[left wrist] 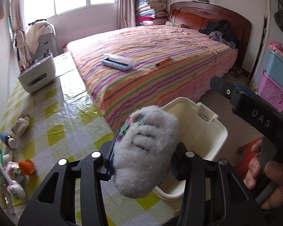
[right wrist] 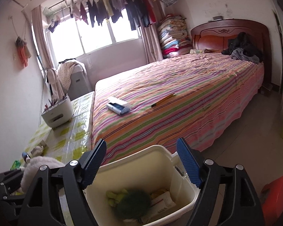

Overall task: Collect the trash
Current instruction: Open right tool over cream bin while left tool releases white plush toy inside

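- Left hand-held gripper (left wrist: pixel 141 162) clamped on a fluffy white wad (left wrist: pixel 147 150): oblong, fuzzy like cotton batting, with a few dark thread-like lines across its face and a patch of green, pink and purple print at its upper left edge.
- Wad held at the edge of the surface (left wrist: pixel 66 116) (yellow-and-white check cover, glossy), partly over the near rim of the cream bin (left wrist: pixel 217 131).
- Same wad visible at lower left in the right wrist view (right wrist: pixel 39 167), just beside the bin.
- Right hand-held gripper (right wrist: pixel 141 162) with jaws wide apart, nothing between the blue ribbed pads (right wrist: pixel 188 167); positioned above the open bin (right wrist: pixel 179 192).
- Bin contents in the right wrist view: dark green fuzzy ball (right wrist: pixel 134 203), yellow-green scrap (right wrist: pixel 115 195), crumpled printed packaging (right wrist: pixel 164 201).
- More litter on the surface at far left: orange cap-like piece (left wrist: pixel 27 166), crumpled plastic bags (left wrist: pixel 11 177), small blue-and-white bottle (left wrist: pixel 8 140), greyish crumpled wad (left wrist: pixel 20 125).
- White container with utensils (left wrist: pixel 37 75) at the far end of the surface.
- Striped bed (left wrist: pixel 151 60) alongside, carrying an open grey case (left wrist: pixel 118 63) and a yellow pencil-like stick (left wrist: pixel 163 61).
- Person's hand (left wrist: pixel 268 180) on the right gripper's handle at lower right of the left wrist view.
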Tool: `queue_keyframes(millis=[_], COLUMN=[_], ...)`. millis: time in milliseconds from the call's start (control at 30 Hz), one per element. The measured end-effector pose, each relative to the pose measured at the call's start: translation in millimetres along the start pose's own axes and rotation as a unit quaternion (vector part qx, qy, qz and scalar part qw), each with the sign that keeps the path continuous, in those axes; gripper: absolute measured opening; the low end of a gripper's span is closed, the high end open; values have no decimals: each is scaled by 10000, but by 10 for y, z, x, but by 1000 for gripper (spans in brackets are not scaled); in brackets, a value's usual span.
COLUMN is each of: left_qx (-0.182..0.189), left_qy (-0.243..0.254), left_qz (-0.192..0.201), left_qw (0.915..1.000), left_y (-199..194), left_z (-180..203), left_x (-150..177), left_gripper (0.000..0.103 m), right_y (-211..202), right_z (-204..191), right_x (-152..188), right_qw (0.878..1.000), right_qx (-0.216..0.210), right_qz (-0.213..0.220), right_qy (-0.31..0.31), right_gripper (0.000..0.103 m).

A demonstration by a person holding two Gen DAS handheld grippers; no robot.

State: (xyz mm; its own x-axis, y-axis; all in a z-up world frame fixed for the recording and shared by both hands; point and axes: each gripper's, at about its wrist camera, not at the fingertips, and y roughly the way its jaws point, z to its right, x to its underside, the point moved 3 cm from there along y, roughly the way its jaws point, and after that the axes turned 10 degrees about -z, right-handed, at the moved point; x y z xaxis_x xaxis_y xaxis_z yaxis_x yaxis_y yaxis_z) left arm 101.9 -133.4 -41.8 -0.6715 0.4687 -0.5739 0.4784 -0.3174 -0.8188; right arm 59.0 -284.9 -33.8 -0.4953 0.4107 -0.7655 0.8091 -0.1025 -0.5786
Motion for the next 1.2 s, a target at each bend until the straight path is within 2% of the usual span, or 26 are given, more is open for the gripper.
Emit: queue_keyframes(millis=[233, 400, 567, 633, 700, 833, 1133, 1200], left_qx=[731, 844, 817, 803, 711, 486, 149, 79], left_qy=[100, 220, 223, 159, 149, 232, -272, -427], left_qz=[-63, -47, -9, 66, 231, 303, 468, 430], left_qw=[9973, 9962, 9964, 9966, 9971, 9981, 9984, 9981], left_y=[28, 33, 49, 30, -17, -83, -313, -348], left_z=[142, 266, 344, 350, 334, 311, -54, -150], left_x=[-65, -90, -128, -129, -124, -111, -103, -112], left_gripper=[43, 47, 54, 74, 84, 84, 84, 90], right_y=[-107, -132, -162, -169, -172, -177, -114, -89], right_z=[137, 166, 210, 243, 269, 291, 177, 140], right_x=[-49, -51, -67, -73, -70, -66, -41, -31], right_qw=[9994, 9994, 9990, 9987, 9986, 9982, 9992, 9993], right_qx=[-37, -25, -13, 31, 48, 63, -41, -76], right_qz=[200, 230, 301, 319, 329, 346, 232, 179], right_qy=[266, 268, 335, 383, 418, 477, 335, 316], right_gripper=[75, 75, 75, 75, 75, 75, 75, 75])
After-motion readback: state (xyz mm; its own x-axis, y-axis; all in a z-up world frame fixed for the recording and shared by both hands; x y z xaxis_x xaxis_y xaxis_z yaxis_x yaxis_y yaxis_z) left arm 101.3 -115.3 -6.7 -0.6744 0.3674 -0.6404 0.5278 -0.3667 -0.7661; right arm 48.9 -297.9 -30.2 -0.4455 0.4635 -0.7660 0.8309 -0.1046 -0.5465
